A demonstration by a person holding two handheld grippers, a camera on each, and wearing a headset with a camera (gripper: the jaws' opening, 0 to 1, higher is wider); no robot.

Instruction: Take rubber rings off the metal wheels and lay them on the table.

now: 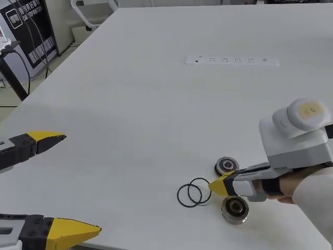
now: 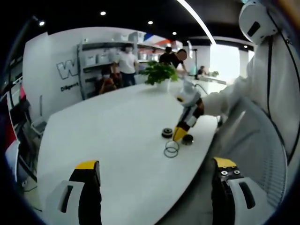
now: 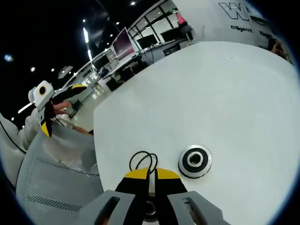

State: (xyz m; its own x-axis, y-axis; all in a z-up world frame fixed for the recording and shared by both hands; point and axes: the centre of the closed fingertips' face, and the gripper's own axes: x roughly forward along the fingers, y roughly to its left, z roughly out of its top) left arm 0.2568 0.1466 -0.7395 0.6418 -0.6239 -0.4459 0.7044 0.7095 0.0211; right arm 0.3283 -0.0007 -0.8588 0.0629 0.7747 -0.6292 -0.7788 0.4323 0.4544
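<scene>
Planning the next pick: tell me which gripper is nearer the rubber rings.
Right. The right gripper has its shut tips at the edge of the rubber rings; the left gripper hangs open far off, over the table at the person's left.

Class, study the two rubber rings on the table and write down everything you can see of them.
The rubber rings are two thin black hoops, plain and smooth-looking, already off the wheels. They lie flat on the white table, overlapping so that each crosses the other. The shut right gripper has its yellow tips at their edge; whether it pinches one cannot be told. The far metal wheel and the near metal wheel sit close by, apart from the rings.
</scene>
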